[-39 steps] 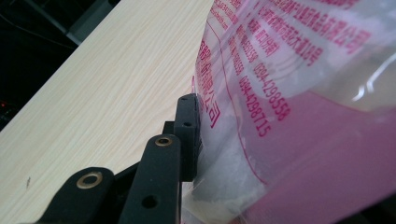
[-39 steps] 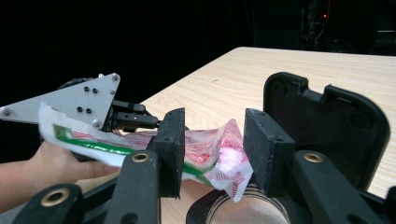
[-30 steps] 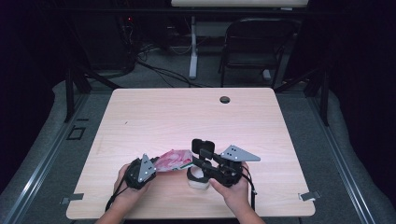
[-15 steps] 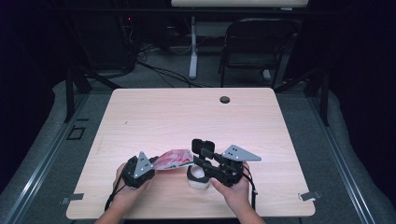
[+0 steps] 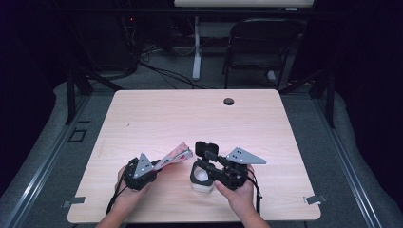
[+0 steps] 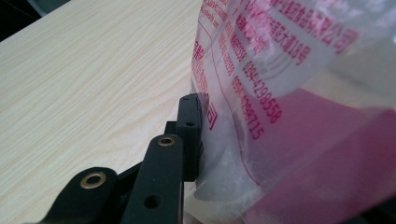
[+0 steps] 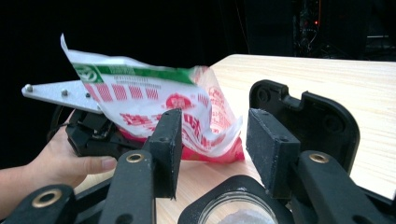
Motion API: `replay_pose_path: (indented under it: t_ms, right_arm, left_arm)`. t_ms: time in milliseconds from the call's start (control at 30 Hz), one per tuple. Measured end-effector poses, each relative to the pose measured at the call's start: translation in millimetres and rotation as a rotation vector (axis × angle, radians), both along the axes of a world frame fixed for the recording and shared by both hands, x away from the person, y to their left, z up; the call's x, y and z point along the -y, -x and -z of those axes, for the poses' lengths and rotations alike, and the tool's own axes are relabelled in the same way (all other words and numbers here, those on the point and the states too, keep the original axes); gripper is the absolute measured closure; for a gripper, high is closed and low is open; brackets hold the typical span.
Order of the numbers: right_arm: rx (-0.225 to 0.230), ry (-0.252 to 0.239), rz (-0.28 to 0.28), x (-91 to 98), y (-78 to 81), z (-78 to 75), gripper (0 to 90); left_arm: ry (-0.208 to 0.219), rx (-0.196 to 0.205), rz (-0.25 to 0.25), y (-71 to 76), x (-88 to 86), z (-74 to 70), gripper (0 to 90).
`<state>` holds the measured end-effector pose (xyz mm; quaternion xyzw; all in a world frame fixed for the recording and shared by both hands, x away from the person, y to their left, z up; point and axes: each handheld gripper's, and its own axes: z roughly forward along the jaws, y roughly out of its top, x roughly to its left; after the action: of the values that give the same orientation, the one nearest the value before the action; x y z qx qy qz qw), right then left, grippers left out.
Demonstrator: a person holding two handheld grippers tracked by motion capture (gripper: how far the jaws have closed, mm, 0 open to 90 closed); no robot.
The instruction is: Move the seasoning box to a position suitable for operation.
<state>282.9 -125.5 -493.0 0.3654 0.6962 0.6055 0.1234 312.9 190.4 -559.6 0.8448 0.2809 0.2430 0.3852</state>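
Note:
A red and pink printed plastic bag juts up and to the right from my left gripper, which is shut on its lower end. In the left gripper view one black finger presses on the bag; the bag hides the other. A white jar with a black rim stands near the table's front edge, its black flip lid open. My right gripper lies level with its jaws on either side of the jar. In the right gripper view the jar holds white powder, with the bag just beyond.
The light wood table stretches away behind both hands. A dark round grommet sits near its far edge. A black chair and cables stand on the floor beyond. Both hands work close to the table's front edge.
My left gripper has lifted the bag a little, so its free end points higher. The right gripper and the jar have not moved.

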Motion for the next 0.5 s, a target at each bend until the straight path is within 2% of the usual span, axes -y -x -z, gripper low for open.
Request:
replay_pose_path:
  t_ms: [133,300,500]
  right_arm:
    - [-0.006,0.011,-0.004,-0.7,-0.5,1.2,55.7]
    - [-0.012,0.018,-0.002,-2.8,-1.3,3.8,55.6]
    - [-0.020,0.025,0.000,-2.5,-1.6,4.8,55.4]
  left_arm:
    - [0.011,-0.017,-0.005,-2.1,-2.0,0.9,76.8]
    - [0.051,-0.061,-0.030,-6.1,-6.9,4.5,76.9]
    - [0.140,-0.127,-0.083,-12.6,-18.7,7.0,76.9]
